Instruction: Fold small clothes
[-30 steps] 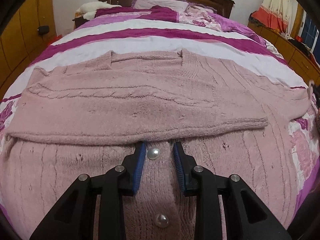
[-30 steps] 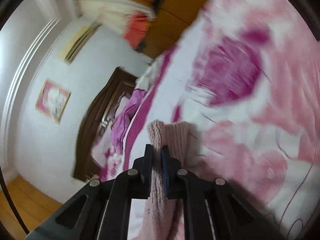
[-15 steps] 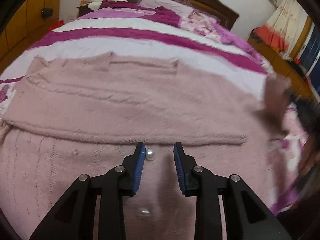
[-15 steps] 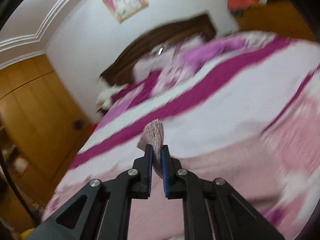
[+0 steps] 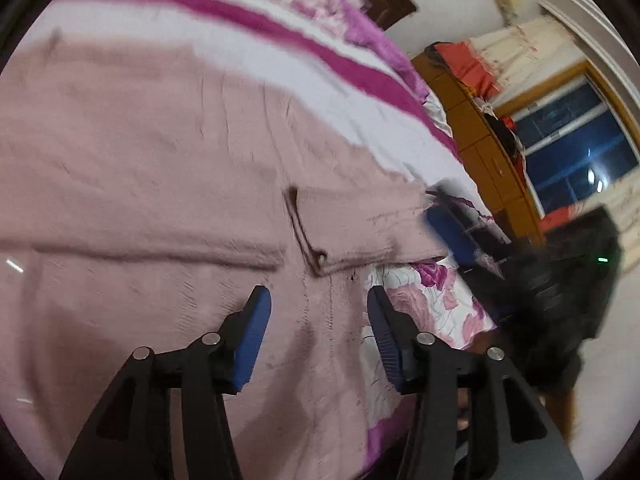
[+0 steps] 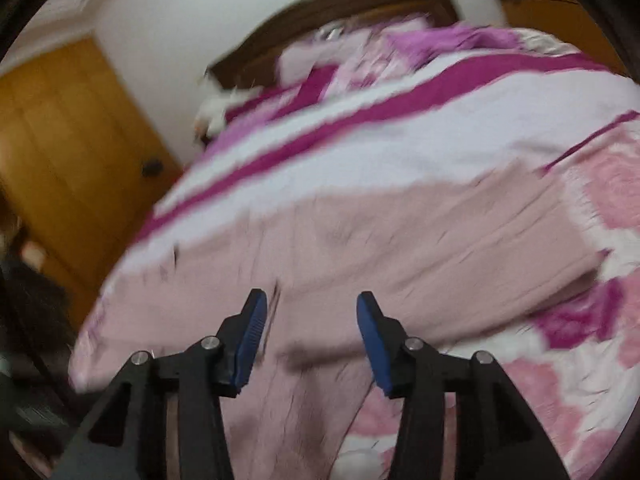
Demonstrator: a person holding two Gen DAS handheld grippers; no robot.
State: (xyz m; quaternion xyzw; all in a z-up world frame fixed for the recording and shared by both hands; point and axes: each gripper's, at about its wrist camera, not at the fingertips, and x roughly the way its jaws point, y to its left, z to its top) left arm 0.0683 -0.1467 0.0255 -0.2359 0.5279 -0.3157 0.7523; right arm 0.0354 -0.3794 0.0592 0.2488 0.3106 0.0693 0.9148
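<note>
A pink knitted cardigan (image 5: 140, 152) lies flat on the bed, blurred by motion. One sleeve (image 5: 360, 220) is folded across its body, with the cuff edge near the middle. My left gripper (image 5: 318, 304) hovers over the cardigan's lower right part. Its jaws are opening and nothing is between them. In the right wrist view my right gripper (image 6: 308, 304) stands over the cardigan (image 6: 400, 248). Its jaws are also opening and hold nothing. A blue finger (image 5: 452, 234) of the right gripper shows at the fold of that sleeve in the left wrist view.
The bedspread has white and magenta stripes (image 5: 280, 40) and a pink flower print (image 6: 600, 360). A dark wooden headboard (image 6: 340, 12) stands at the far end. A wooden wardrobe (image 6: 60, 140) is on the left, a low wooden cabinet (image 5: 480, 152) and a window (image 5: 572, 148) on the right.
My right gripper carried the sleeve cuff over the cardigan and let it go; its jaws have opened. My left gripper swung right and widened; the pearl buttons have left its view.
</note>
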